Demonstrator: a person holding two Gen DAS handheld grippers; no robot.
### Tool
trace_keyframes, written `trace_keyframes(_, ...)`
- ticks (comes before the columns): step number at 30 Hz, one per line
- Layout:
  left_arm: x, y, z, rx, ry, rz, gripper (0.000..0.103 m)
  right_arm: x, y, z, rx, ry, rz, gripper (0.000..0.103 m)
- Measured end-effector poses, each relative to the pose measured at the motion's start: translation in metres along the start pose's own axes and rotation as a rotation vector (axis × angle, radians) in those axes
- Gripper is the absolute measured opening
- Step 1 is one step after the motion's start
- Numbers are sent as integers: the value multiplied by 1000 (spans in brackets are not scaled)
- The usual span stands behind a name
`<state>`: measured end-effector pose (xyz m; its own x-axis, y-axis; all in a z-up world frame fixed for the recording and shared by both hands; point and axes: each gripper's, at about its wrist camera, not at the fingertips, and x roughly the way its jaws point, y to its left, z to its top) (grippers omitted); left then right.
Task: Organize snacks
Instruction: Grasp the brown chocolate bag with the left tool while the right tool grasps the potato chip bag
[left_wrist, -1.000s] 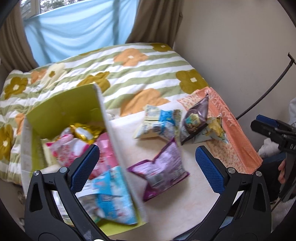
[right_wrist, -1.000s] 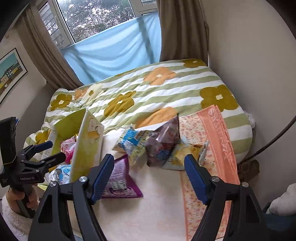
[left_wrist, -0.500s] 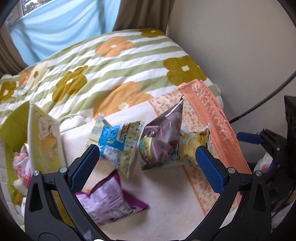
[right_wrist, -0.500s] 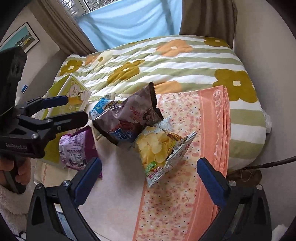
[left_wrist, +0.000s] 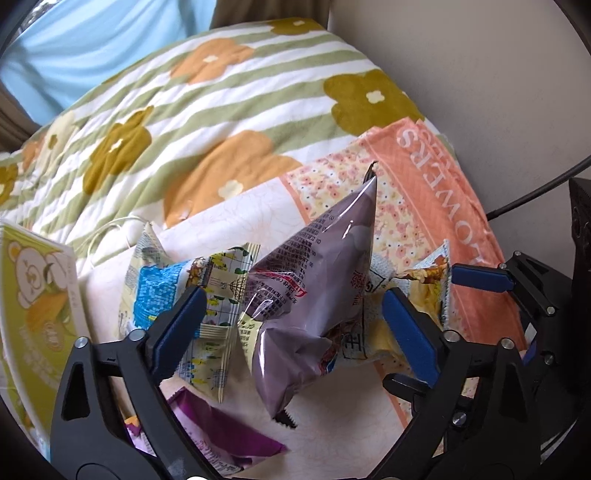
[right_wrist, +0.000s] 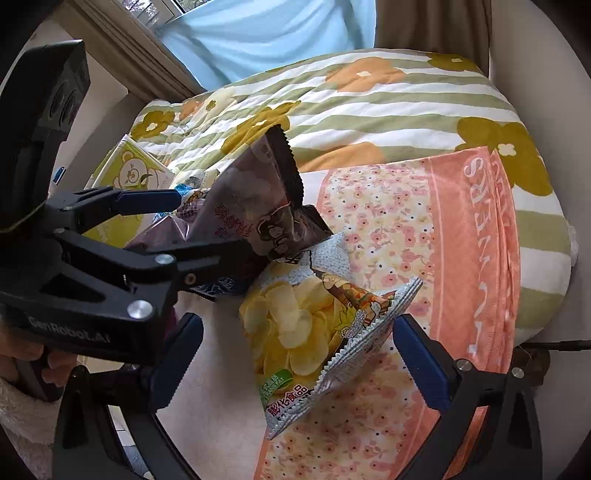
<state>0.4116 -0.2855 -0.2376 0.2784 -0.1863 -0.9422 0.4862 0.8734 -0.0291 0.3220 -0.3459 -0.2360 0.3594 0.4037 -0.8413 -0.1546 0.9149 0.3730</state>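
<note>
1. A bed with a green-striped, flowered quilt (left_wrist: 229, 107) is seen filling both views, and a peach floral towel (right_wrist: 436, 236) is spread over its near end; the snacks are piled on it.
2. A yellow-green bear-printed box (left_wrist: 33, 295) is seen standing at the left edge of the pile. It is judged to be the place where the snacks are gathered.
3. The step in hand is judged to be the reach for two more packets, one per hand.
4. The purple-grey bag (left_wrist: 314, 284) is seen propped on end in the middle of the pile. It lies between the jaws of the left tongs (left_wrist: 291, 325), which are held wide apart and not yet closed on it.
5. The yellow chip bag (right_wrist: 314, 332) leans against that bag, on its right. It sits between the spread jaws of the right tongs (right_wrist: 299, 362), which grip nothing.
6. A blue-and-white packet (left_wrist: 173, 288) and a magenta packet (left_wrist: 221, 432) are left lying nearer the box.
7. Next, each pair must be closed on crinkly film, preferably at a sealed edge, so that a slip is avoided.
</note>
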Motion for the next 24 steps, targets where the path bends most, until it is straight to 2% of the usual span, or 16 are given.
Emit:
trace_keyframes(5, 17, -1, 1, 20, 41, -2, 77, 10, -6, 2, 4, 12, -1, 102)
trace_keyframes(7, 23, 0, 0, 30, 57, -10, 64, 12, -9, 3, 3, 16, -6, 102)
trace_keyframes(16, 23, 1, -3, 54, 45, -29, 54, 20, -10, 5, -2, 26, -26, 102)
trace_keyframes(24, 7, 3, -10, 52, 16, -21, 52, 26, -8, 8, -5, 33, -46, 102)
